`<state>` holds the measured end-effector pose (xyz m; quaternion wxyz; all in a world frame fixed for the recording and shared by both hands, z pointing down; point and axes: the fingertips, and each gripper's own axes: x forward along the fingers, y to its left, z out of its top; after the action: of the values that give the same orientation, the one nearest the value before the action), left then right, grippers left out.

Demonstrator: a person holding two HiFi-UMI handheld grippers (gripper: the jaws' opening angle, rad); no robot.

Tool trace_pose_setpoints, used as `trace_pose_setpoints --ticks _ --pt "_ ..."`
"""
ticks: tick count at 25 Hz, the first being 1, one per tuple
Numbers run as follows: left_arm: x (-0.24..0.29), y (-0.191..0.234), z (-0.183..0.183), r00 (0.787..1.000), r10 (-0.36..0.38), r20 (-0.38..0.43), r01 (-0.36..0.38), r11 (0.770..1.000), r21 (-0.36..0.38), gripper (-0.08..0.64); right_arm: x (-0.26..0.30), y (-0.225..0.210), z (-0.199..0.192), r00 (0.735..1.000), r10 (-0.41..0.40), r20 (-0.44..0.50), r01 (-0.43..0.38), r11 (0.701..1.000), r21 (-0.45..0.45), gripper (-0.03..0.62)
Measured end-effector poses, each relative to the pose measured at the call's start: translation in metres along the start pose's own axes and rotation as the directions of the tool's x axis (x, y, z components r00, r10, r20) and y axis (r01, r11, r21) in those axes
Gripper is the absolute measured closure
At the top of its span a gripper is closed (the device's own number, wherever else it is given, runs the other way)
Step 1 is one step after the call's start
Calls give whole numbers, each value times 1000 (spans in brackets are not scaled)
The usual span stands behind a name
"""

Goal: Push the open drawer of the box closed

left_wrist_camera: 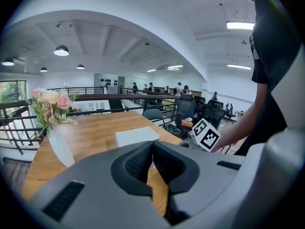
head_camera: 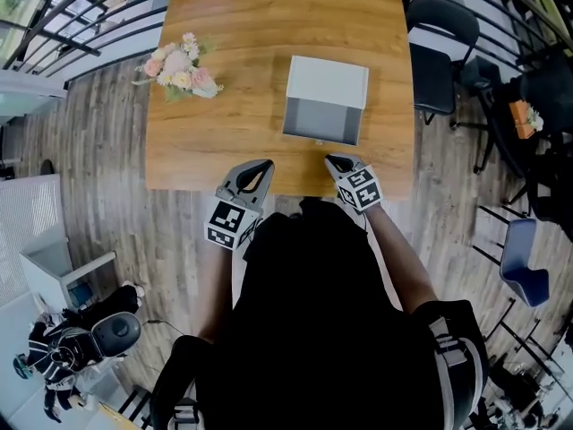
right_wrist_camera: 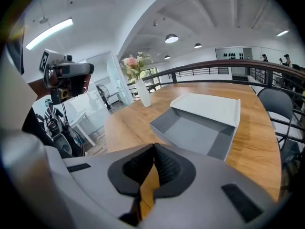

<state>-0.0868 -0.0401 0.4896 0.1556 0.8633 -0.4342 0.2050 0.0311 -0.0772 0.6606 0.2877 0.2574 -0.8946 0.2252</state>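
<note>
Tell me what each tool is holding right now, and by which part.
Nothing is held. The left tool has its jaws shut together, empty, and so does the right tool; the drawer lies open ahead, ungripped.

a wooden table [head_camera: 242, 115] carries a white box [head_camera: 328, 81], its grey drawer [head_camera: 320, 120] pulled open, with a vase of flowers [head_camera: 182, 70] standing well apart.

White box [head_camera: 327, 81] with a grey drawer [head_camera: 320, 120]; worktop [head_camera: 233, 141] orange-brown wood grain; flowers [head_camera: 182, 68] pink and cream; left tongs [head_camera: 264, 164] and right tongs [head_camera: 332, 159] grey, black-padded, with black-and-white square markers.
</note>
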Motion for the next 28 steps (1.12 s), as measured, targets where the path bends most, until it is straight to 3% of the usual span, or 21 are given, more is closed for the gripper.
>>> trace_pose_setpoints --ticks 4,12,22,28 --pt "9 0 10 1000 14 20 -14 1000 13 537 11 -7 -2 999 26 -22 -26 999 -18 575" --pt "20 5 19 1000 11 3 -11 1000 20 537 26 -16 -16 998 42 -43 -41 999 36 575" --pt "31 24 22 998 -65 11 65 997 36 537 49 -25 -23 999 -10 -42 16 990 138 569" --pt "47 46 27 991 -130 -12 130 989 65 537 64 -42 -22 998 -55 -20 58 967 249 557"
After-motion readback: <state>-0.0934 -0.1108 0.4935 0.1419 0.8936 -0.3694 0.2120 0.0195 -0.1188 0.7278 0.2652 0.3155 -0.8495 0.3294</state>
